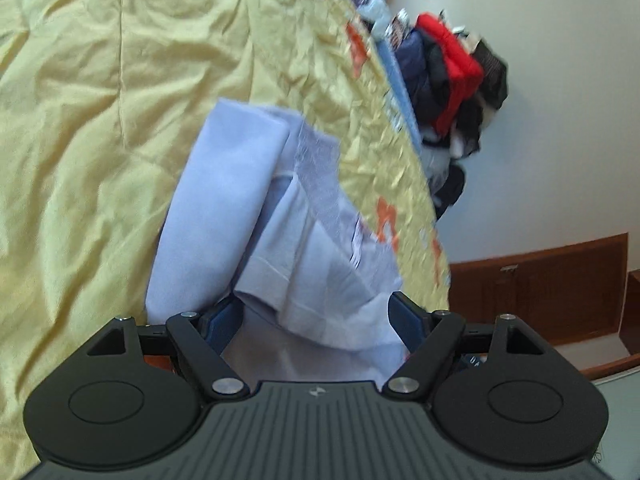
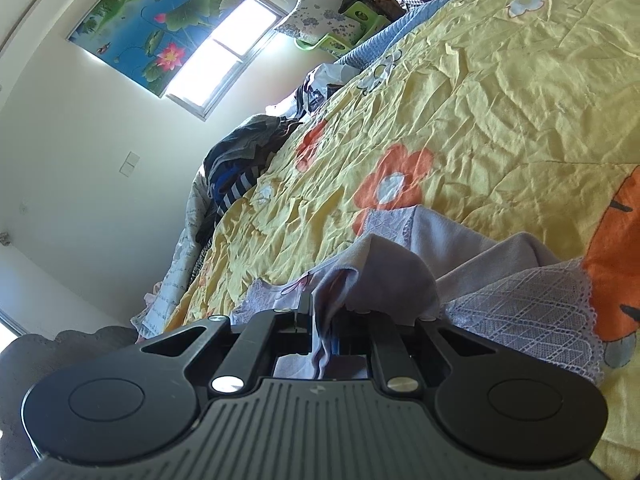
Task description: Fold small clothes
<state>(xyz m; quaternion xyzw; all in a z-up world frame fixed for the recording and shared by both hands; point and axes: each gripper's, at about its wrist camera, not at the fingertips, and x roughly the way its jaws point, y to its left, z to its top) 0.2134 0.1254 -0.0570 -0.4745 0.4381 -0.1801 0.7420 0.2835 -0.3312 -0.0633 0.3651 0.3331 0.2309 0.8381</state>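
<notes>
Left claw (image 1: 316, 312): jaws apart, wide, blue pads at either side. A fold of the lilac garment (image 1: 256, 208) lies in the gap between them, not pinched; no pad visibly presses on it. From there the garment runs toward 12 o'clock in the left wrist view, bunched and partly doubled over, with a lace panel (image 1: 320, 168) along its 1 o'clock side and a stitched hem crossing the middle. View is motion-blurred.

Right claw (image 2: 322, 320): jaws together, clamped on a thin edge of the same lilac garment; the cloth rises in a peak just past the tips and hangs down between the pads. At 3 o'clock of this claw a wide lace trim (image 2: 520, 308) lies flat on the bed. A second bit of lace sits at 12 o'clock past the peak.

Garment rests on the bed (image 2: 500, 92), on a crumpled yellow sheet with orange flowers (image 2: 392, 184).

Farther out, left wrist view: clothes pile (image 1: 452, 76), red and dark items, at 1 o'clock along the bed edge by a white wall; wooden cabinet (image 1: 540, 288) at 3 o'clock.

Right wrist view: dark striped clothes heap (image 2: 240, 160) at 10 o'clock, window (image 2: 224, 52) and lotus picture (image 2: 156, 20) at 11 o'clock, green item (image 2: 340, 36) at 12 o'clock.
</notes>
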